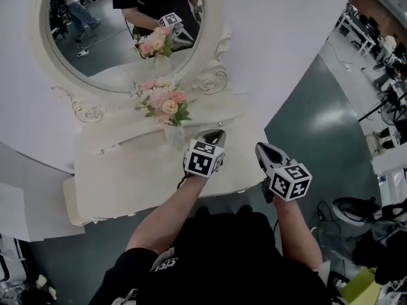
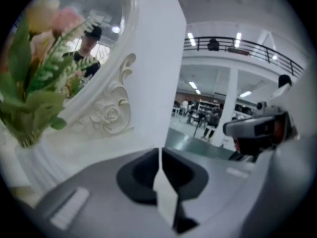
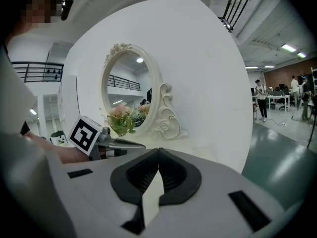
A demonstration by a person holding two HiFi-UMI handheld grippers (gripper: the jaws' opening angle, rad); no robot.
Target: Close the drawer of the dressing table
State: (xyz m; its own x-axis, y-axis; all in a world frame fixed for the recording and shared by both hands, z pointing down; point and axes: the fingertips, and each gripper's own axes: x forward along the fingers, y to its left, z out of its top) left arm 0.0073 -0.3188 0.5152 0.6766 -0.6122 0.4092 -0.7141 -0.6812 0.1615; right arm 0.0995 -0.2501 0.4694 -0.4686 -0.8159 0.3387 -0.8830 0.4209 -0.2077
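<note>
Left gripper point(image 1: 215, 134) pinched shut, empty, over table point(image 1: 114, 170) front edge. Right gripper point(image 1: 262, 149) likewise closed, empty, off right corner. Drawer front below left gripper, under edge, running left-right, unseen; likely flush. Left nearer.

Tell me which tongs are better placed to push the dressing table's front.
Probably left. The left tongs hang over the dressing table near its front edge; the right tongs hang past its right edge, above the floor.

Bright, even overhead light; fisheye edges warp and darken; left gripper view looks soft.
</note>
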